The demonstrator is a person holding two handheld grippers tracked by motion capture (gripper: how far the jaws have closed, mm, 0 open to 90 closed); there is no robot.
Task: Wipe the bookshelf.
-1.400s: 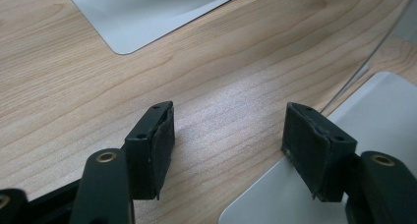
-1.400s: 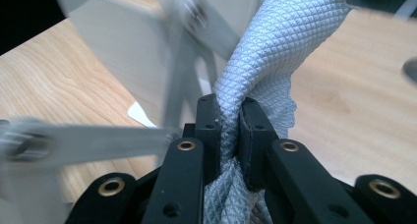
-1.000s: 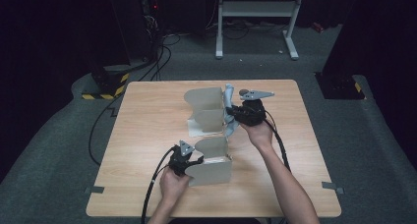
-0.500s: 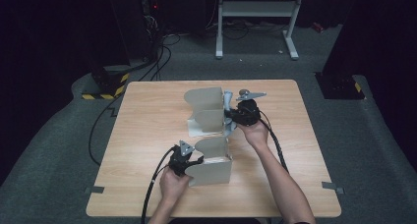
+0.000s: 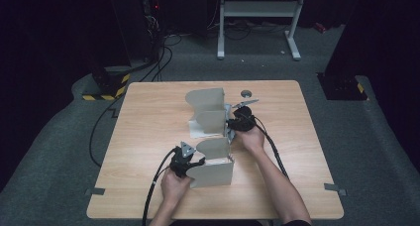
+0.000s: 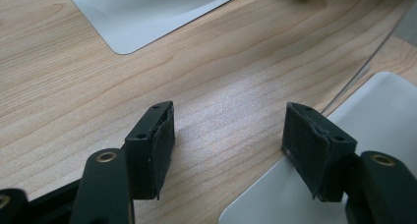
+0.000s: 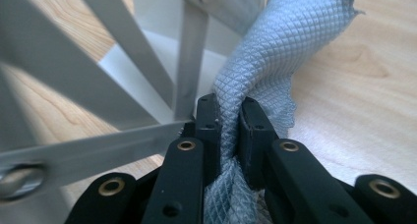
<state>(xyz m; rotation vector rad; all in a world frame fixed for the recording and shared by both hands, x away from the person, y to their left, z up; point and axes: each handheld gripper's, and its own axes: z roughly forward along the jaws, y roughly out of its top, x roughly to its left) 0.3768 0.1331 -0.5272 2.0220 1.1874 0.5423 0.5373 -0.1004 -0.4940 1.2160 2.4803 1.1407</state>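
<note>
R claw (image 7: 228,121) has shifted left w/ cloth (image 7: 275,52) pinched, now against rack (image 5: 210,112) mid-frame; L claw (image 6: 228,145) wide, steadying near panel (image 5: 213,169). Threading looks underway.

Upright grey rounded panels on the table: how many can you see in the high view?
4: farthest grey rounded panel, second panel beside the right gripper, third panel, nearest panel by the left gripper. More may be hidden.

right gripper (image 5: 229,128) | moved from rack's (image 5: 210,118) far end nearer the person | grey disc (image 5: 246,93) now uncovered
</note>
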